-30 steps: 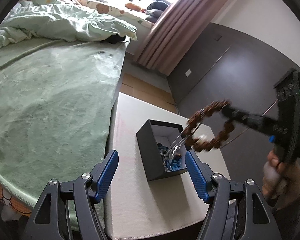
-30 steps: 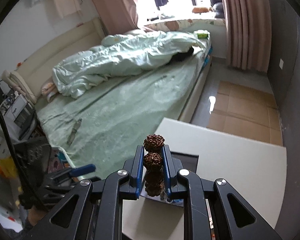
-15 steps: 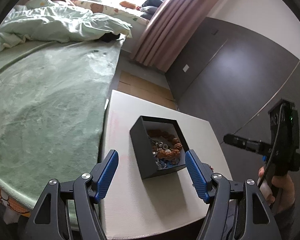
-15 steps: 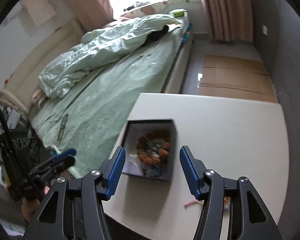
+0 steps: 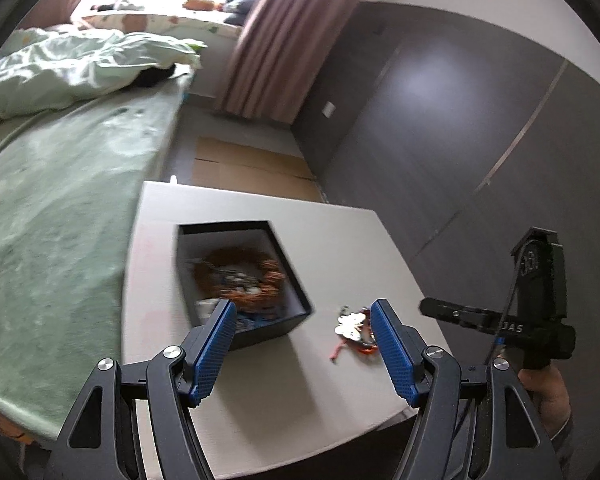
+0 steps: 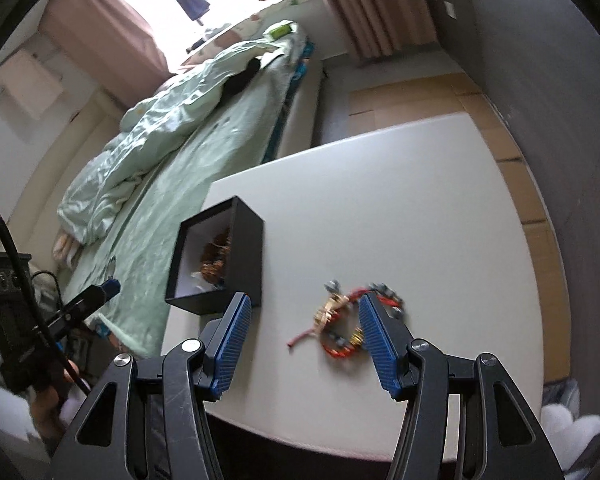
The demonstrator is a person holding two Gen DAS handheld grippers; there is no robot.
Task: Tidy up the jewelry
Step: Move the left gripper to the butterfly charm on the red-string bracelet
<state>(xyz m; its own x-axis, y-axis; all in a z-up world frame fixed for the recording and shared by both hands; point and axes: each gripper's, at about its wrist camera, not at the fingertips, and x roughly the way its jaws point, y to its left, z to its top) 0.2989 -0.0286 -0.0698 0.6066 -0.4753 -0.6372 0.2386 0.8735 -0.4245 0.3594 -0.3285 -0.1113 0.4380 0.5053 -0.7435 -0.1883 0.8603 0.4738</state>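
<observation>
A black open box [image 5: 244,276] stands on the white table [image 5: 340,240]; it also shows in the right wrist view [image 6: 220,256]. Inside lies a brown beaded bracelet [image 5: 240,276] on other jewelry; the bracelet also shows in the right wrist view [image 6: 216,256]. A red bracelet with metal charms [image 6: 348,320] lies on the table right of the box; it also shows in the left wrist view [image 5: 354,330]. My left gripper [image 5: 300,344] is open and empty, near the box's front. My right gripper [image 6: 300,340] is open and empty, just before the red bracelet; it also shows in the left wrist view [image 5: 440,308].
A bed with a green blanket [image 5: 48,208] runs along the table's left side. Dark wardrobe doors [image 5: 460,120] stand to the right. Cardboard sheets [image 6: 420,92] lie on the floor beyond the table.
My right gripper opened and let the brown beaded bracelet drop into the box, then swung right toward the red bracelet. My left gripper turned right too, bringing the red bracelet into view.
</observation>
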